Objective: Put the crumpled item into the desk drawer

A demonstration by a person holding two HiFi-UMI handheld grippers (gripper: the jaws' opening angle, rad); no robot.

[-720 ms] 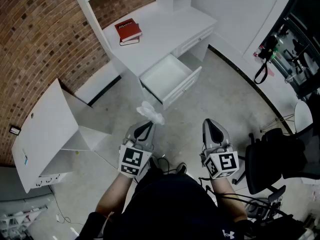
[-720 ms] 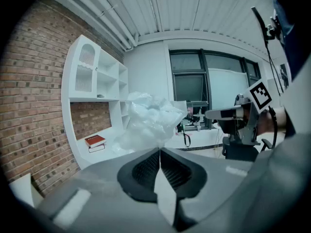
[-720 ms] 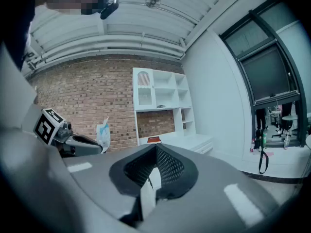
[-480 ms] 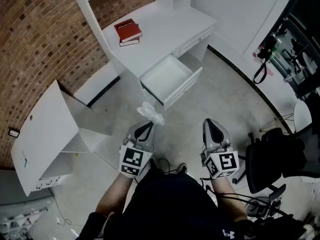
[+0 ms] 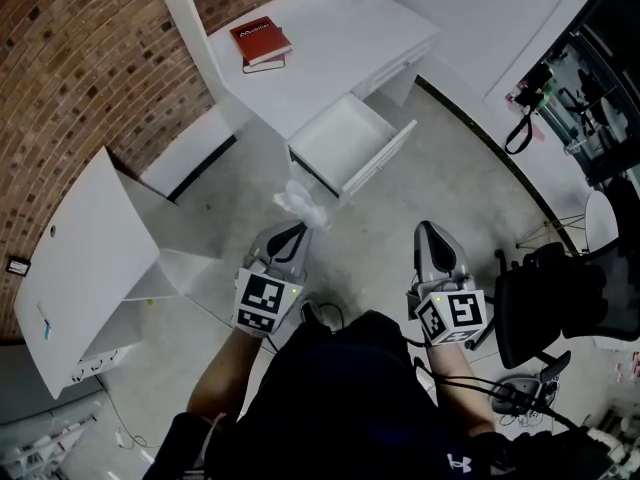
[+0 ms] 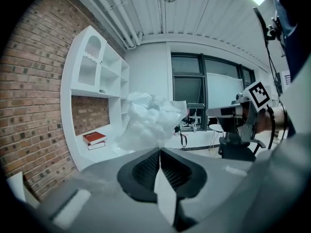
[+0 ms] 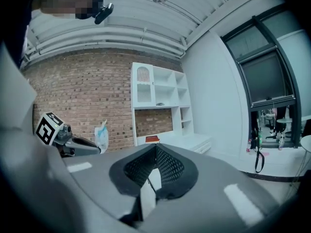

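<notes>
A crumpled white plastic item (image 5: 301, 205) (image 6: 148, 121) sticks out of the tip of my left gripper (image 5: 296, 230), which is shut on it. It hangs in the air over the floor, short of the open white desk drawer (image 5: 345, 143), whose inside is bare. In the right gripper view the same item (image 7: 101, 136) shows at the left gripper's tip. My right gripper (image 5: 429, 231) is held beside it to the right, shut with nothing between its jaws (image 7: 155, 149). The white desk (image 5: 330, 53) stands ahead.
A red book (image 5: 262, 41) lies on the desk top. A white cabinet with its door swung open (image 5: 90, 258) stands at the left by the brick wall. A black office chair (image 5: 545, 298) is at my right. Shelving with gear (image 5: 590, 118) lines the far right.
Both grippers and the crumpled item have moved a little nearer to the desk and its open drawer. Both grips are unchanged.
</notes>
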